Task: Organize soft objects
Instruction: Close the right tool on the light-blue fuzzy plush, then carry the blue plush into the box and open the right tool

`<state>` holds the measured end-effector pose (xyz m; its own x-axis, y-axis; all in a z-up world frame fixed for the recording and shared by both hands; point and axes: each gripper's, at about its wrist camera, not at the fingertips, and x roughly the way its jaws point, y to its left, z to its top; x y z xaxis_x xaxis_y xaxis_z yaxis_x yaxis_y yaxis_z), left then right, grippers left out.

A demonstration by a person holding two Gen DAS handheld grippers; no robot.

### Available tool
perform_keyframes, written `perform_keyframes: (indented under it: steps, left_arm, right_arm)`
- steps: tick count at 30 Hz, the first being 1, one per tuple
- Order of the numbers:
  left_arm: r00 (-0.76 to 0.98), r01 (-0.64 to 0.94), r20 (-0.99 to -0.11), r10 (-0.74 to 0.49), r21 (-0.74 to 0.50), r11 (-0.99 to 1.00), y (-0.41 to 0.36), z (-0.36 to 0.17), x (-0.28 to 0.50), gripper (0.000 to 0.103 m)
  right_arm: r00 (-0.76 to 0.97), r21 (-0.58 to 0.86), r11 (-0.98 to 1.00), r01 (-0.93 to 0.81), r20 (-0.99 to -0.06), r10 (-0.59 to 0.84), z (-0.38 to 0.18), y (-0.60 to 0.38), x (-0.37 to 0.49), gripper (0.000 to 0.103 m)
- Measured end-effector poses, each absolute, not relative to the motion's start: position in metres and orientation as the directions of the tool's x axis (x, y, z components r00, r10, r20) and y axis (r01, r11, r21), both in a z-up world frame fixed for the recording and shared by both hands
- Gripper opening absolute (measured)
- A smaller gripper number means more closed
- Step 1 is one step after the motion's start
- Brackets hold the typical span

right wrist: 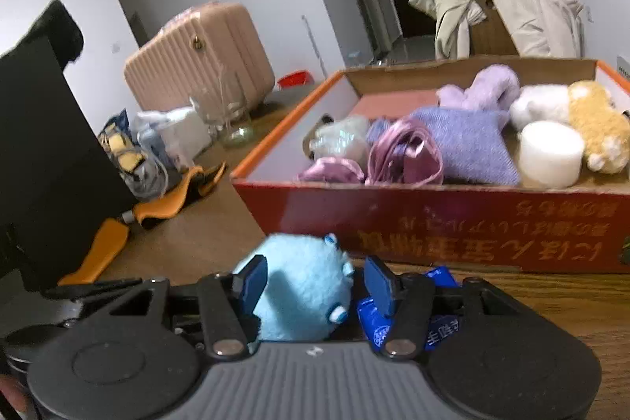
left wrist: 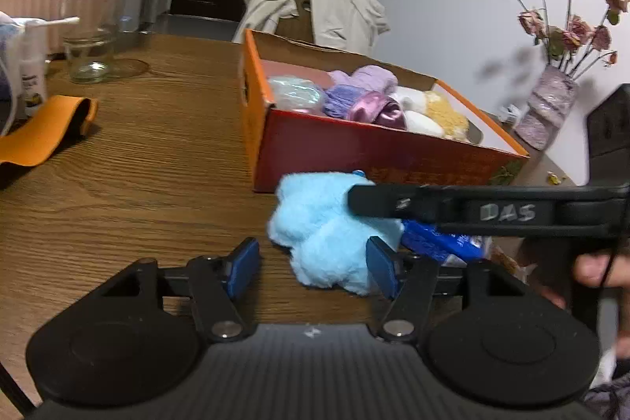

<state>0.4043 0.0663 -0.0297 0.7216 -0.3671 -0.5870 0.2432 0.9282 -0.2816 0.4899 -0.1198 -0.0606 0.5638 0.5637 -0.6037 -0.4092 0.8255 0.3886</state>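
Note:
A fluffy light-blue plush (left wrist: 315,223) lies on the wooden table just in front of the red-and-orange cardboard box (left wrist: 354,148). My left gripper (left wrist: 313,268) is open; the plush reaches in between its blue pads and sits against the right one, with a gap on the left. In the right wrist view the same plush (right wrist: 303,294) fills most of the space between the pads of my right gripper (right wrist: 315,282), with a small dark gap at the right pad. The box (right wrist: 433,219) holds a purple knit piece (right wrist: 468,144), pink satin cloth (right wrist: 401,152), a yellow plush (right wrist: 598,124) and a white roll (right wrist: 549,152).
A blue packet (left wrist: 437,243) lies under the plush on its right. An orange strap (left wrist: 43,132), a glass jar (left wrist: 88,54) and bottles stand at the table's left. A vase of dried roses (left wrist: 547,113) stands right of the box. A pink suitcase (right wrist: 201,61) is behind.

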Motion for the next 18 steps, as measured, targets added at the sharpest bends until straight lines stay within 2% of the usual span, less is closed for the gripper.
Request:
perform_keyframes:
  steps: [1,3,6,9,18]
  left_arm:
    - [0.717,0.254,-0.583,-0.382,-0.292,0.922,0.066,-0.030,0.404,0.053]
    - [0.710,0.265,-0.576,-0.405,-0.314,0.912,0.066,-0.032,0.404,0.048]
    - [0.692,0.270,-0.568,-0.445,-0.369,0.890,0.069,-0.036,0.405,0.038]
    - [0.700,0.262,-0.563,-0.439,-0.370,0.891,0.070,-0.033,0.402,0.038]
    - [0.763,0.336,-0.457,-0.458,-0.325,0.884,0.051,0.024,0.340,0.037]
  right_arm:
    - [0.558,0.384,0.822,-0.420,-0.605,0.568,-0.062,-0.118,0.490,0.051]
    - [0.540,0.395,0.810,-0.433,-0.606,0.584,-0.064,-0.117,0.492,0.042]
    - [0.540,0.396,0.807,-0.438,-0.602,0.588,-0.064,-0.115,0.492,0.038]
    - [0.555,0.400,0.807,-0.434,-0.587,0.590,-0.059,-0.115,0.488,0.033]
    - [0.653,0.376,0.802,-0.465,-0.466,0.597,-0.001,-0.139,0.425,0.032]
